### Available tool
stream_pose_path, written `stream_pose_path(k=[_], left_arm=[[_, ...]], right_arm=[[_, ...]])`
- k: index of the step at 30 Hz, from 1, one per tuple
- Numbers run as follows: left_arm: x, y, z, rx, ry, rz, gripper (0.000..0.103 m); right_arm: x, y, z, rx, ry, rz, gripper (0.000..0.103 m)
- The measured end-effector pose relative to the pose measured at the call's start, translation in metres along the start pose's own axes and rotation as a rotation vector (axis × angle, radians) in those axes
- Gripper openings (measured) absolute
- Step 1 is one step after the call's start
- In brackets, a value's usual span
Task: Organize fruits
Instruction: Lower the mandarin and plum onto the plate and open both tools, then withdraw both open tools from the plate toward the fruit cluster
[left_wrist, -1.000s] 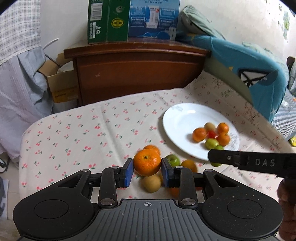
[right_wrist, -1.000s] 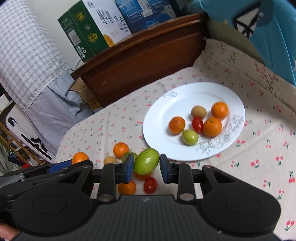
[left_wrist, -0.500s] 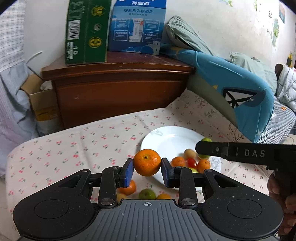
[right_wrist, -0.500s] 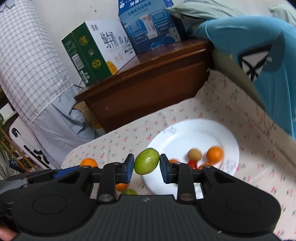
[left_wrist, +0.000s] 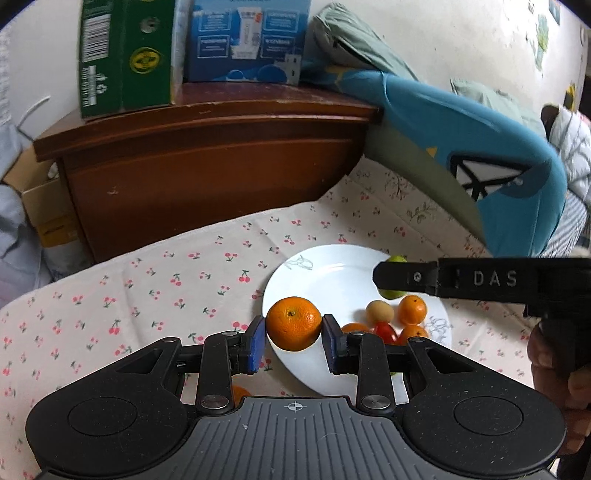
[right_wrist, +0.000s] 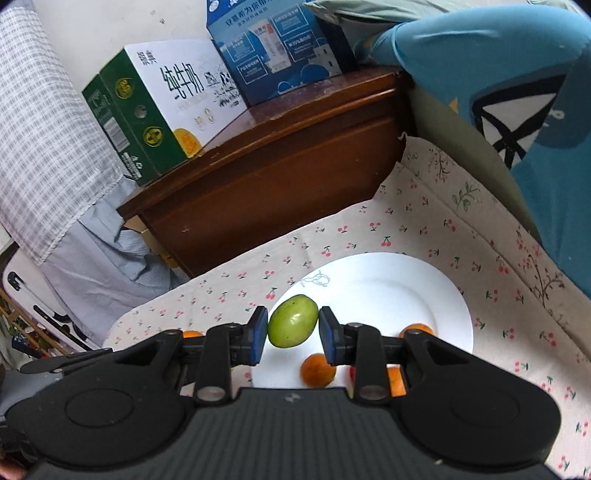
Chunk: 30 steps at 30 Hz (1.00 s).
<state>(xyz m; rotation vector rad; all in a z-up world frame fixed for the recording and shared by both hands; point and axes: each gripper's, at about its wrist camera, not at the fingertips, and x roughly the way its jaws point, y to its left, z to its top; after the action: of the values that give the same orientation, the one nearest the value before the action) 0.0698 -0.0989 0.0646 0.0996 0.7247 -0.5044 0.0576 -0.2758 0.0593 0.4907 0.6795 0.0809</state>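
My left gripper (left_wrist: 293, 338) is shut on an orange (left_wrist: 294, 323) and holds it in the air over the near left rim of the white plate (left_wrist: 321, 271). My right gripper (right_wrist: 293, 332) is shut on a green fruit (right_wrist: 293, 326) and holds it above the left part of the plate (right_wrist: 399, 291). In the left wrist view the right gripper's finger (left_wrist: 406, 278) crosses over the plate with the green fruit (left_wrist: 393, 294) behind it. Several small fruits lie on the plate: oranges (left_wrist: 413, 309), a tan fruit (left_wrist: 379, 311) and a red one (left_wrist: 385, 330).
The plate lies on a cherry-print cloth (left_wrist: 184, 273). A wooden cabinet (left_wrist: 207, 162) with a green carton (left_wrist: 125, 55) and a blue carton (left_wrist: 245, 40) stands behind. Blue bedding (left_wrist: 480, 155) rises at the right. Loose oranges lie left of the plate (right_wrist: 192, 334).
Both grippers have lifted their fruit off the cloth and moved right and forward, over the plate. The loose fruit pile has dropped out of sight beneath them.
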Motion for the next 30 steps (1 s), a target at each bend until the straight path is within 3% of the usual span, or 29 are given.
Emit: stream_pose_path(k=[16, 25, 29, 30], left_arm=[[0.043, -0.011, -0.004, 0.021, 0.089, -0.038, 0.030], [0.038, -0.014, 0.002, 0.012, 0.063, -0.038, 0.033], [0.023, -0.016, 0.008, 0.033, 0.013, 0.003, 0.060], [0.019, -0.016, 0.010, 0.040, 0.002, 0.011, 0.062]], right_arm=[[0.041, -0.021, 0.002, 0.048, 0.068, -0.020, 0.030], [0.043, -0.023, 0.005, 0.070, 0.051, -0.030, 0.032], [0.036, -0.022, 0.008, 0.080, 0.035, -0.022, 0.032], [0.034, -0.022, 0.008, 0.081, 0.029, -0.021, 0.033]])
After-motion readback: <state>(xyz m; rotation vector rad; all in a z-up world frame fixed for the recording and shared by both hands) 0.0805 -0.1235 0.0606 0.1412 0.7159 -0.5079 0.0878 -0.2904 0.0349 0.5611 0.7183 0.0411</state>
